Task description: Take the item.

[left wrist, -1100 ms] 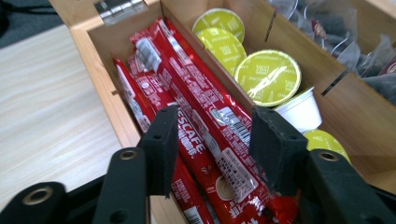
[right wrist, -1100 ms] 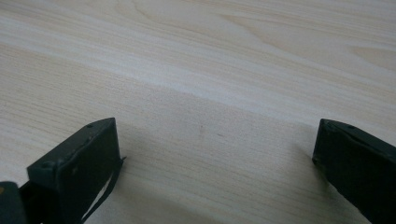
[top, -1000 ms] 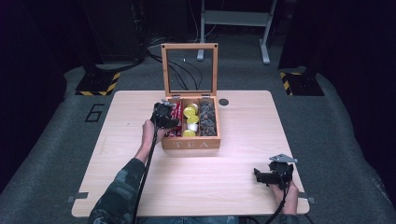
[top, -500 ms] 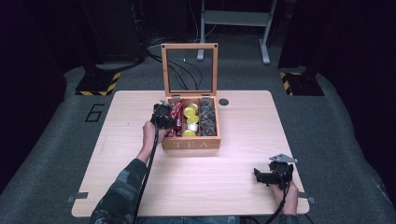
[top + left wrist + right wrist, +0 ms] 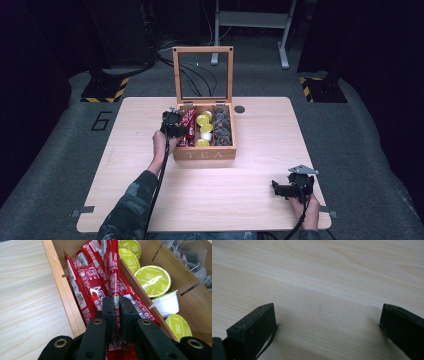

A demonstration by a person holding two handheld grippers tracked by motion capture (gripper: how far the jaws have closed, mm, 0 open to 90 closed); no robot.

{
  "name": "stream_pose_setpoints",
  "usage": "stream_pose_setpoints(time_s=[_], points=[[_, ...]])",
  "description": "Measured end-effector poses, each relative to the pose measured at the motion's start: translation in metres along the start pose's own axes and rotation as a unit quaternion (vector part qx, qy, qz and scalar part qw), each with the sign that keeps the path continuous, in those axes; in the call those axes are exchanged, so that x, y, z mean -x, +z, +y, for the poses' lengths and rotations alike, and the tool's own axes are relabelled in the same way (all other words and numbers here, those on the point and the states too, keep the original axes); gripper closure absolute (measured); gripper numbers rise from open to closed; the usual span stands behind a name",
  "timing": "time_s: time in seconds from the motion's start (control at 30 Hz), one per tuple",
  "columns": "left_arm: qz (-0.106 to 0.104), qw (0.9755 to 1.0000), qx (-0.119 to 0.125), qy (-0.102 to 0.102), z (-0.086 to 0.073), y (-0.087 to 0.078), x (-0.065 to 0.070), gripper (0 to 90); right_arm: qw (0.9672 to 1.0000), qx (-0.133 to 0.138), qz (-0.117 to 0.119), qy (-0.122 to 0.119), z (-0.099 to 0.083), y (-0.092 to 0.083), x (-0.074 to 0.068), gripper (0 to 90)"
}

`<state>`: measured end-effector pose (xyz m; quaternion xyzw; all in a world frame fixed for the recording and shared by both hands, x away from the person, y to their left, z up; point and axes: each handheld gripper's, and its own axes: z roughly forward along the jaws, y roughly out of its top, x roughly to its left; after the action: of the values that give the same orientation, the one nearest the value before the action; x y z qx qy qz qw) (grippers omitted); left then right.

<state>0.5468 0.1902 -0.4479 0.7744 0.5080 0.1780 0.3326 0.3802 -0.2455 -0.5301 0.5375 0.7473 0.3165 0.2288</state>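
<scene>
**Ana:** Dark grey floor all round, and the pale wooden table (image 5: 150,200) sits in the middle of it. What is on it?

**Ben:** Toward the far side stands an open wooden tea box (image 5: 205,154) with its glass-paned lid upright. Its left compartment holds red coffee stick sachets (image 5: 93,287), the middle one yellow-green foil-lidded capsules (image 5: 152,281) and a small white cup (image 5: 167,304), and the right one dark wrapped tea bags (image 5: 222,126).

**Ana:** And the left gripper (image 5: 117,305)?

**Ben:** It reaches into the left compartment, at the near end of the sachets. A second ago the high view showed it in much the same spot, so the hand has not travelled; what changed is the jaws. They have just been closing, and in the left gripper view they now stand narrow, pinched on one long red sachet (image 5: 112,267) that runs up between them, away from the camera.

**Ana:** So the grasp is made?

**Ben:** I would judge so. The sachet lies among its neighbours, leaning on the divider, not lifted. The next move is probably a straight pull upward, and the risk is dragging a neighbouring stick along.

**Ana:** The right gripper (image 5: 327,322)?

**Ben:** Idle at the near right corner of the table, well apart from the box, jaws spread wide over bare wood with nothing between them. In the high view it is where it was a second ago.
</scene>
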Motion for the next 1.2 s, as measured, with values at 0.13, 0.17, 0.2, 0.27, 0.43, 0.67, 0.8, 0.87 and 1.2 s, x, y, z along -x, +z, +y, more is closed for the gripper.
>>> stream_pose_setpoints(time_s=[0.13, 0.17, 0.2, 0.27, 0.43, 0.67, 0.8, 0.87, 1.2], points=[[-0.012, 0.9998, 0.010, -0.016, -0.001, -0.003, -0.001, 83.1, 1.0000, 0.000, 0.000, 0.000, 0.000, 0.000, 0.000, 0.1], [-0.013, 0.9998, 0.010, -0.013, -0.001, -0.004, -0.001, 83.1, 1.0000, 0.000, 0.000, 0.000, 0.000, 0.000, 0.000, 0.1], [-0.013, 0.9997, 0.013, -0.015, -0.001, -0.005, -0.001, 83.1, 1.0000, 0.000, 0.000, 0.000, 0.000, 0.000, 0.000, 0.0], [-0.014, 0.9997, 0.014, -0.011, 0.000, -0.008, -0.002, 83.1, 1.0000, 0.000, 0.000, 0.000, 0.000, 0.000, 0.000, 0.0], [-0.017, 0.9996, 0.020, -0.004, 0.000, -0.014, -0.003, 83.1, 1.0000, 0.000, 0.000, 0.000, 0.000, 0.000, 0.000, 0.0], [-0.020, 0.9993, 0.029, 0.008, 0.001, -0.024, 0.000, 83.1, 1.0000, 0.000, 0.000, 0.000, 0.000, 0.000, 0.000, 0.1], [-0.020, 0.9991, 0.037, 0.010, 0.000, -0.029, 0.000, 83.1, 1.0000, 0.000, 0.000, 0.000, 0.000, 0.000, 0.000, 0.0], [-0.019, 0.9990, 0.037, 0.015, -0.001, -0.032, -0.001, 83.2, 1.0000, 0.000, 0.000, 0.000, 0.000, 0.000, 0.000, 0.0], [-0.018, 0.9984, 0.043, 0.030, -0.001, -0.045, -0.002, 83.2, 1.0000, 0.000, 0.000, 0.000, 0.000, 0.000, 0.000, 0.0]])
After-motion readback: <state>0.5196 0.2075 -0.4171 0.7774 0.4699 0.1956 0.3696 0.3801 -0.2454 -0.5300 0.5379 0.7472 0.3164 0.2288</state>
